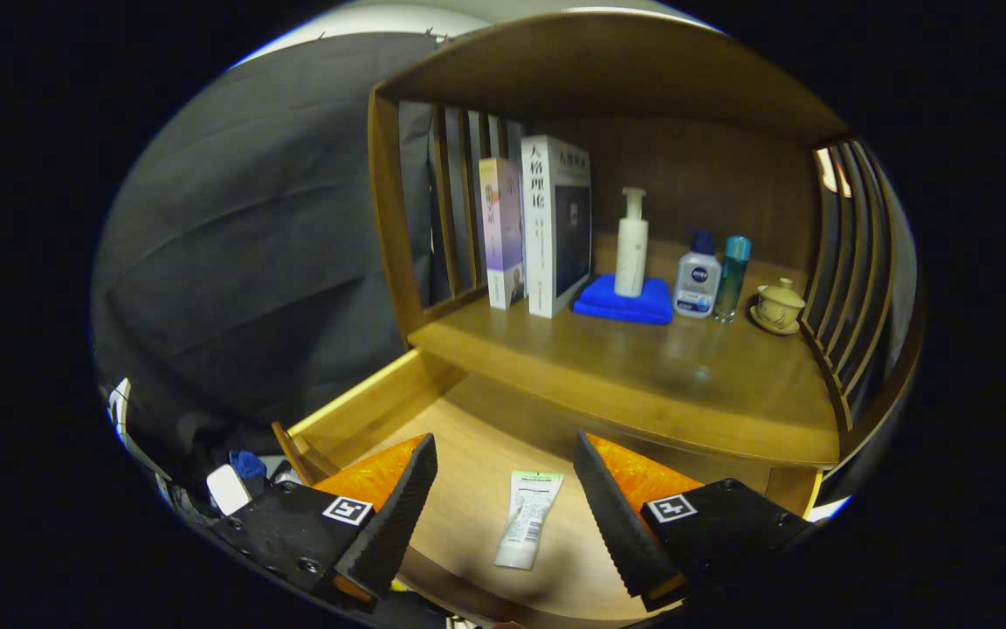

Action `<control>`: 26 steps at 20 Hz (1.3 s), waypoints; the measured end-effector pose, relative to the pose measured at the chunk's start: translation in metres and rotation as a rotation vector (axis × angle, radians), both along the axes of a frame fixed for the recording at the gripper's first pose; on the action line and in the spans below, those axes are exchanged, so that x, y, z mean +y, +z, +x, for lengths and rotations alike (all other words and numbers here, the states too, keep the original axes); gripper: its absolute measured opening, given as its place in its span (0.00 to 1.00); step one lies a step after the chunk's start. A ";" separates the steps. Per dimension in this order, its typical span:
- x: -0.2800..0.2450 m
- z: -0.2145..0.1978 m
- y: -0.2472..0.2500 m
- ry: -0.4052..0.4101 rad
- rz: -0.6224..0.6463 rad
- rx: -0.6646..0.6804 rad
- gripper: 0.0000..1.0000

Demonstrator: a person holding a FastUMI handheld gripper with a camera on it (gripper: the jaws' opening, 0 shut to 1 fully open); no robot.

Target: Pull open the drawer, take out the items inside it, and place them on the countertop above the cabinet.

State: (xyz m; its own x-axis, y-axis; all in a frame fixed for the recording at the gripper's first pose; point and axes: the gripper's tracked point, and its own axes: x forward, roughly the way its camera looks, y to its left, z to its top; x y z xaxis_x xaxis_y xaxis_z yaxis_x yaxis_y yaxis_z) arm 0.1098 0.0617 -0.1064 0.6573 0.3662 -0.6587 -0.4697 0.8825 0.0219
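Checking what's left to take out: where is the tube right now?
The tube lies flat on the floor of the open drawer, between the fingers of the open tool, below the countertop holding the books and bottles.

The drawer (398,411) stands pulled open; a white tube (527,520) lies flat on its floor, cap toward 6 o'clock.
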 end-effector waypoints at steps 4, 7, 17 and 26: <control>0.004 0.009 -0.036 0.027 -0.070 0.126 0.98; -0.004 0.013 -0.066 0.036 -0.156 0.214 0.98; -0.020 -0.007 -0.124 0.053 -0.258 0.462 0.88; -0.021 -0.015 -0.143 0.121 -0.287 0.513 0.51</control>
State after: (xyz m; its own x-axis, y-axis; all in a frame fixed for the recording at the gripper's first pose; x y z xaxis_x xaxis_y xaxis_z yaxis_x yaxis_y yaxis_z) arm 0.0948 0.0409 -0.2495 0.1942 0.1791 -0.9645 -0.5595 0.8278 0.0411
